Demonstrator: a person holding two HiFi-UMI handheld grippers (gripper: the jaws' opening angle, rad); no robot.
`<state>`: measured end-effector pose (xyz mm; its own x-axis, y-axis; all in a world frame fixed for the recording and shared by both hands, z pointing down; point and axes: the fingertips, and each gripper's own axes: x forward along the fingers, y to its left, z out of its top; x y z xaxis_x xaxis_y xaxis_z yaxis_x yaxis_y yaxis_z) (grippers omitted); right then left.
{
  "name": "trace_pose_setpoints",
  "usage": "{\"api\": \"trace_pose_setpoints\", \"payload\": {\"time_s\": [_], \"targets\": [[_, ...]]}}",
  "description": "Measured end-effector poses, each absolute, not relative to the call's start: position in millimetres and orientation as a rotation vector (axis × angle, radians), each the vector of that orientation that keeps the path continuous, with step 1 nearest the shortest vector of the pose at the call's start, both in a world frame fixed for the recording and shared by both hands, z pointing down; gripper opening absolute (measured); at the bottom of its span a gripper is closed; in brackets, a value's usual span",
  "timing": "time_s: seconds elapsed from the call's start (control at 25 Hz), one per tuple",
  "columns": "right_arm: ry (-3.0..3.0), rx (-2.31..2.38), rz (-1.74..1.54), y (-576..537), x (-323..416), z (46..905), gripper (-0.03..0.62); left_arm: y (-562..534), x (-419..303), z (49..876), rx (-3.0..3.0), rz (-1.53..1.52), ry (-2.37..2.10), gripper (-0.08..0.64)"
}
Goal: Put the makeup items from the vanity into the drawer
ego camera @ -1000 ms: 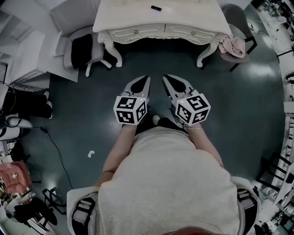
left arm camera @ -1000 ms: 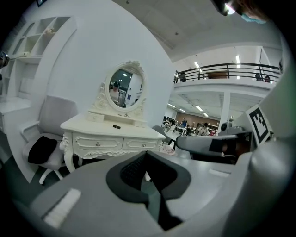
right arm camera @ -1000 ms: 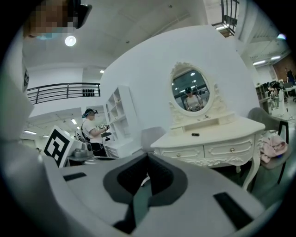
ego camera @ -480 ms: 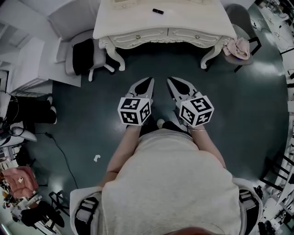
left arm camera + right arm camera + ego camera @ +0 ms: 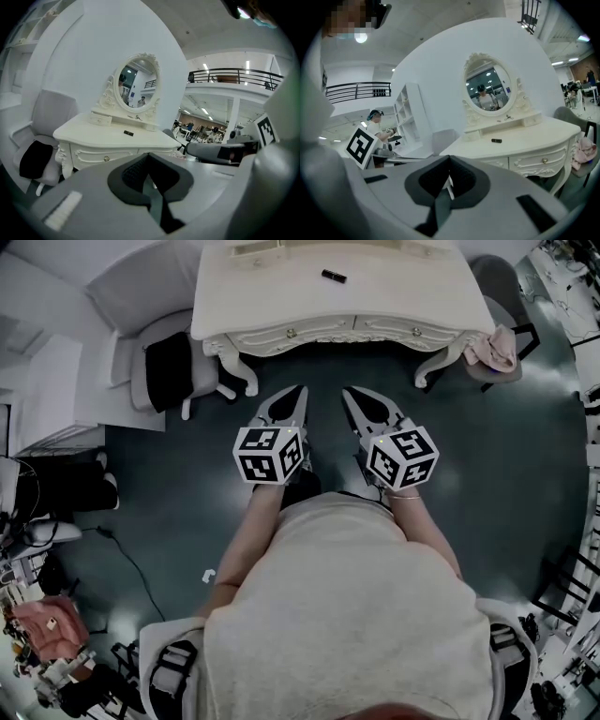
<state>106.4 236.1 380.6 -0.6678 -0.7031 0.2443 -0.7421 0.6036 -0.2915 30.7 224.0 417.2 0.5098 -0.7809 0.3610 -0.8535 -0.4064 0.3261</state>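
Observation:
The cream vanity point(image 5: 281, 301) stands ahead of me with both front drawers point(image 5: 291, 334) closed. One small black makeup item point(image 5: 333, 277) lies on its top; it also shows in the left gripper view as the black item point(image 5: 128, 133) and in the right gripper view as the black item point(image 5: 496, 140). A small thin object point(image 5: 508, 117) rests on the shelf under the oval mirror point(image 5: 488, 89). My left gripper point(image 5: 298, 392) and right gripper point(image 5: 350, 393) hang side by side over the dark floor, short of the vanity's front. Both are shut and hold nothing.
A grey chair with a black cushion point(image 5: 169, 357) stands left of the vanity. A chair with a pink cloth point(image 5: 492, 348) stands at its right corner. A white scrap point(image 5: 209, 575) and a cable lie on the floor at the left. Other people work in the background.
Both grippers have moved forward towards the vanity, which now sits lower and closer in the head view. Their jaws stay shut.

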Motion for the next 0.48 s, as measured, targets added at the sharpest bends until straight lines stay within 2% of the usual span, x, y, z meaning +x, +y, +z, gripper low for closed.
{"api": "trace_pose_setpoints", "payload": {"time_s": [0.48], "targets": [[-2.718, 1.359, 0.535, 132, 43, 364, 0.008, 123, -31, 401, 2.362, 0.186, -1.260, 0.009]]}}
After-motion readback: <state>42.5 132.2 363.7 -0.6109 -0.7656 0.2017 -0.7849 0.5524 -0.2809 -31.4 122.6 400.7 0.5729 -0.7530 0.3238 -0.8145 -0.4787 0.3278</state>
